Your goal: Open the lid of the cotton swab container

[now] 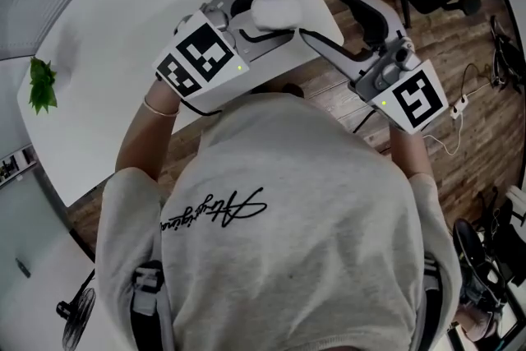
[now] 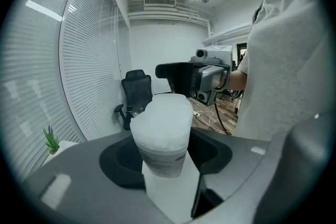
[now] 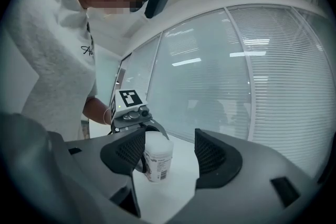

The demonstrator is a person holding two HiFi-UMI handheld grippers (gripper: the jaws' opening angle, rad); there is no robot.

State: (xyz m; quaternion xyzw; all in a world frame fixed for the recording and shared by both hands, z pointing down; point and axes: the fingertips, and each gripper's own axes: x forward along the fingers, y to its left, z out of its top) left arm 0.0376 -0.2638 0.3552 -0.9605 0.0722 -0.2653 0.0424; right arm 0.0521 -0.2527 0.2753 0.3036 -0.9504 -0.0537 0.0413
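The cotton swab container (image 1: 276,11) is a white, translucent tub with its lid on, held up above the white table (image 1: 140,37). My left gripper (image 1: 265,22) is shut on its body. In the left gripper view the container (image 2: 161,136) stands between the jaws, lid end pointing away. My right gripper (image 1: 319,11) is open just right of the lid, tips pointing at it. In the right gripper view the container (image 3: 157,162) lies beyond the jaws, near the left one, and nothing is between them (image 3: 170,152). The left gripper (image 3: 131,113) grips it from behind.
A small green plant (image 1: 41,85) stands at the table's left edge. Wooden floor with cables (image 1: 456,107) lies to the right. A black office chair (image 2: 135,94) stands by the blinds. A fan (image 1: 74,312) is at the lower left.
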